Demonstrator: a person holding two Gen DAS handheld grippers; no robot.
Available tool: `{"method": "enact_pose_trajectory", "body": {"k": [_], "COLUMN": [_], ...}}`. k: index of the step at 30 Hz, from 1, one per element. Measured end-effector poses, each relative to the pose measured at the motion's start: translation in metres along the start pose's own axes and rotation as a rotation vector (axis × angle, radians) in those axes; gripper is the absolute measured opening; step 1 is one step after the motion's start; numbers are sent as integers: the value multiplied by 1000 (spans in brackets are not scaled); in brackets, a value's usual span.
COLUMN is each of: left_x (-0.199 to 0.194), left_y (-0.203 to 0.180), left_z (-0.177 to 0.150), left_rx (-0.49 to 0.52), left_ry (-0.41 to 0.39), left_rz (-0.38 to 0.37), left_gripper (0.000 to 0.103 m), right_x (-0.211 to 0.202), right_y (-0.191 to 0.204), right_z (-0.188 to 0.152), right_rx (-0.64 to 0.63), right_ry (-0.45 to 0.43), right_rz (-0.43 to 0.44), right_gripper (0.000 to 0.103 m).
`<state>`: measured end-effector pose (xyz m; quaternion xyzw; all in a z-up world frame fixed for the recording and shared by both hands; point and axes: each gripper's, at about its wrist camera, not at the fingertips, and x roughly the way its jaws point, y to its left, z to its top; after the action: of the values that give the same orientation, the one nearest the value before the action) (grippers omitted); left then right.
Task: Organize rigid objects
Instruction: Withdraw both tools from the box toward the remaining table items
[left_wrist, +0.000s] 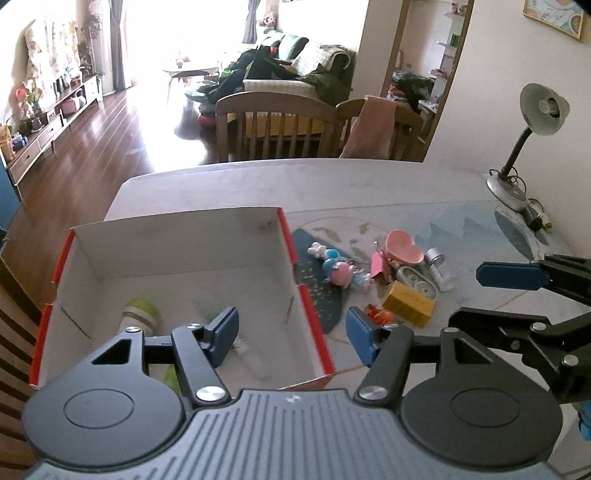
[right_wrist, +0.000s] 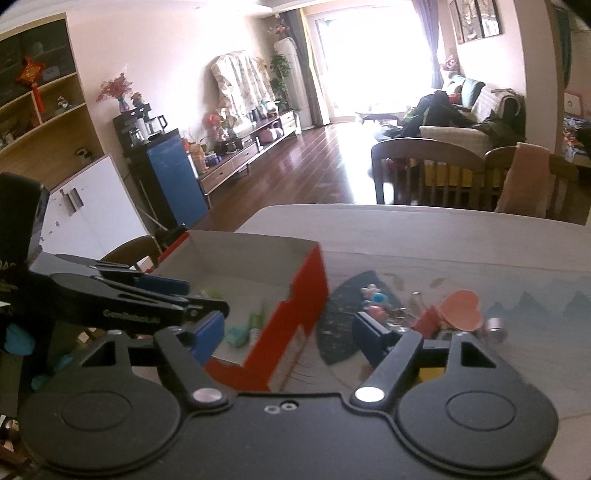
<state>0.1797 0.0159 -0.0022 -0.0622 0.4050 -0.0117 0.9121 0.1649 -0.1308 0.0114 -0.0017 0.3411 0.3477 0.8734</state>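
The left claw hangs wide open with nothing between its blue pads, straddling the right-hand wall of the box: one pad is over the box's inside, the other over the table outside it. Below and to the left of that claw, inside the box, lies a green and white bottle. Ahead and to its right, a heap of small things sits on the table: a yellow box, a pink heart-shaped dish, a pink pig figure, a silver cylinder and a small orange toy. The right claw is also spread wide and empty, poised above the box's red corner, with the heart dish just ahead to its right. A desk lamp stands far right.
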Motion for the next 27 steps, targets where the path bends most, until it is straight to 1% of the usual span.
{"method": "enact_pose_trajectory", "body": {"k": [1,5,7,15,18,21,24,27], "left_x": [0,3,7,30,42,55,71,87], "left_y": [-4,-22,-32,-69,-80,-89,-96,-103], "left_z": [0,0,0,-4,-5,-8,-11,-15], "left_rx": [3,22,31,39,37,22,3,-4], "left_ry": [-3,-19,-20,3,9,23,32,42], "left_rz": [0,-5,-12,-36,-35,-43,-34,-20], "left_gripper": [67,70,77,79,83,83,84,87], "right_x": [-3,-15,-18,-23,-23,-18,-11,-1], "right_y": [-5,-25,-37,-90,-110,-130,-147,-163], "right_z": [-2,-8,-11,-21,-23,-26,-30,-34], "right_rx": [2,10,20,46,54,65,64,61], "right_ry": [-6,-15,-15,2,12,32,59,86], "right_rz": [-6,-32,-45,-103,-123,-137,-150,-163], "right_gripper": [81,85,86,87,87,87,87,87]}}
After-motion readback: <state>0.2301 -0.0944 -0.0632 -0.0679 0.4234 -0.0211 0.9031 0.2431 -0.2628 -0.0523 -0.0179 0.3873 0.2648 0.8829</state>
